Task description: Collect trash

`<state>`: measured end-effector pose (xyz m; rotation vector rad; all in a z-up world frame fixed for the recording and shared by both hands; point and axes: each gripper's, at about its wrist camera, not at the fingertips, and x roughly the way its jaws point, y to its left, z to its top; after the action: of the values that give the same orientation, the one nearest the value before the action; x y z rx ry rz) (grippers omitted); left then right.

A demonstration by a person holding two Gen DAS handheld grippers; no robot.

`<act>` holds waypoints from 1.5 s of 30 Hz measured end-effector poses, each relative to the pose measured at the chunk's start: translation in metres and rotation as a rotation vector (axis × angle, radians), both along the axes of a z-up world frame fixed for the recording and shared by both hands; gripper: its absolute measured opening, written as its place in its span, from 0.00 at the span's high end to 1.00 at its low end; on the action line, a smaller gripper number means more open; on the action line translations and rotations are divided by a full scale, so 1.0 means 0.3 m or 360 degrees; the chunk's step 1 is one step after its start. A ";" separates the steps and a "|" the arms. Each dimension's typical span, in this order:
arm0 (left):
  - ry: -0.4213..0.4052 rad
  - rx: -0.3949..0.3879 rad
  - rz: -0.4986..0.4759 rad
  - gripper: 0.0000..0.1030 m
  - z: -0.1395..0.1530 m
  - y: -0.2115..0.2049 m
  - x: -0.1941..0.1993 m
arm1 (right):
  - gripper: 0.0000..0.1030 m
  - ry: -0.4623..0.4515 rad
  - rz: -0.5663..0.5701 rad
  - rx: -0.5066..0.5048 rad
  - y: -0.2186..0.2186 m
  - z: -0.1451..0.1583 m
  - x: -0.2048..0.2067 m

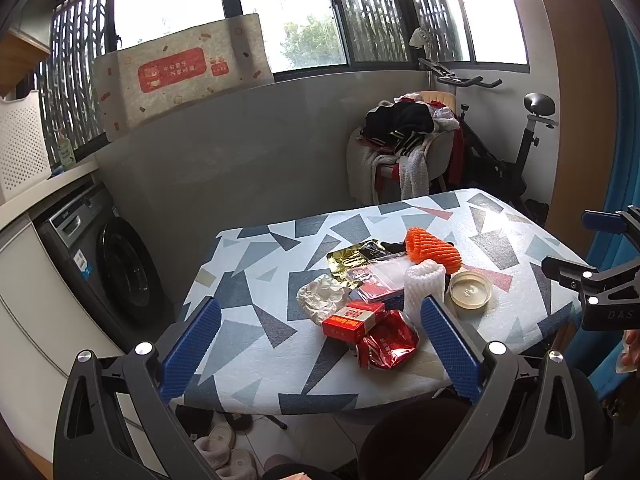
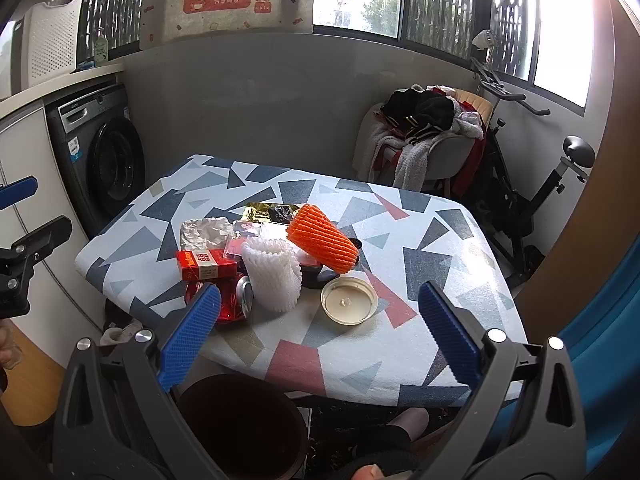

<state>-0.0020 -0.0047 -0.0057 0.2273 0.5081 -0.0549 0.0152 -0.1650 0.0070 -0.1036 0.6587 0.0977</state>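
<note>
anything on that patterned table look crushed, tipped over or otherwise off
Yes. The crushed red drink can lies dented on its side at the near edge, beside a red cigarette box. The orange foam net sleeve is toppled and leans on dark items. A crumpled white tissue sits behind. Nothing looks spilled on the table.

Your left wrist camera sits just off the near left edge of the patterned table [image 1: 256,264], low and close, tilted down across its top toward the window wall; the washing machine [image 1: 116,264] lies left of the table. Your right wrist camera hangs off the table's near right edge, angled more steeply, so the table [image 2: 440,264] fills more of its frame and the dark bin [image 2: 240,424] under the near edge shows. Both views share the tabletop, the trash pile [image 1: 380,288] at its middle, and the clothes-laden chair [image 2: 432,140] beyond the table's far right corner.
</note>
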 end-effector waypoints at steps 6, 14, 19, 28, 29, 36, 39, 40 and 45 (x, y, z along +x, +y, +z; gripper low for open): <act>0.0014 0.0004 -0.0012 0.05 -0.006 -0.008 -0.002 | 0.05 -0.0003 -0.0007 0.0000 -0.002 -0.002 -0.002; 0.0028 0.0007 -0.0019 0.05 -0.013 -0.012 -0.004 | 0.05 0.0002 -0.0008 -0.0005 -0.005 -0.007 0.005; 0.0032 0.0008 -0.0021 0.05 -0.016 -0.014 -0.004 | 0.05 0.0002 -0.0007 -0.0005 -0.006 -0.010 0.006; 0.0031 0.0007 -0.0020 0.05 -0.015 -0.015 -0.003 | 0.05 0.0002 -0.0005 -0.0006 -0.007 -0.011 0.005; 0.0031 0.0007 -0.0019 0.05 -0.016 -0.015 -0.003 | 0.05 0.0004 -0.0005 -0.0006 -0.008 -0.012 0.005; 0.0034 0.0007 -0.0021 0.05 -0.021 -0.018 -0.003 | 0.05 0.0012 -0.0003 -0.0005 -0.003 -0.023 0.004; 0.0034 0.0007 -0.0021 0.05 -0.022 -0.018 -0.003 | 0.05 0.0012 -0.0003 -0.0005 -0.003 -0.023 0.004; 0.0033 0.0007 -0.0021 0.05 -0.022 -0.018 -0.003 | 0.05 0.0013 -0.0001 -0.0004 -0.003 -0.023 0.004; 0.0034 0.0008 -0.0020 0.05 -0.023 -0.018 -0.003 | 0.05 0.0018 -0.0003 -0.0002 -0.002 -0.029 0.005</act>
<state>-0.0029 -0.0101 -0.0125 0.2352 0.5280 -0.0683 0.0166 -0.1656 -0.0018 -0.1040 0.6702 0.0962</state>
